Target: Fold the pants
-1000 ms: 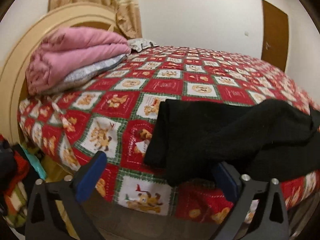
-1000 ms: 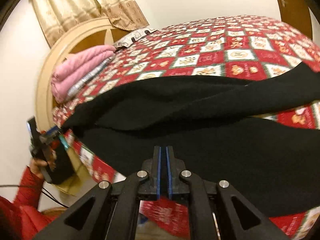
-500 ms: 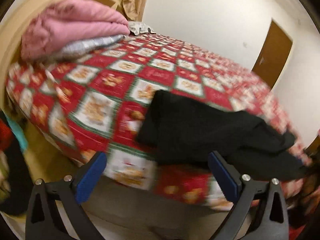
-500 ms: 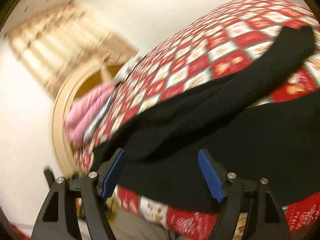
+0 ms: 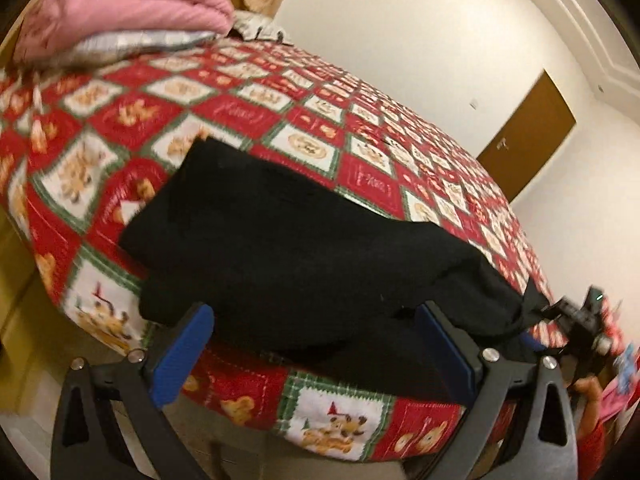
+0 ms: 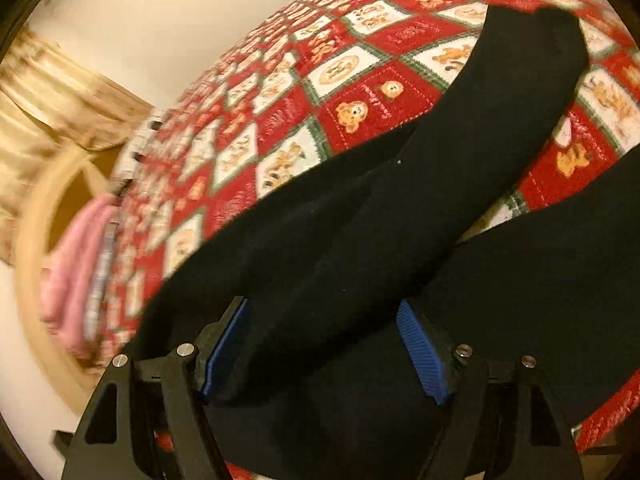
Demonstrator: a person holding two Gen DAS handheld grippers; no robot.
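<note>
Both tongs are standing spread and gripping nothing: the left tongs (image 5: 316, 356) are hovering over the near edge of the black pants (image 5: 304, 248), the right tongs (image 6: 324, 356) are straddling loose cloth. The pants are lying on the quilted bed (image 5: 360, 128), partly doubled, one leg trailing; folding seems barely half done.

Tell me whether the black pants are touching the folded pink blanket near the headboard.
Apart. The left wrist view shows the black pants near the bed's front edge and the pink blanket at the headboard, with rows of patterned bedspread between them.
</note>
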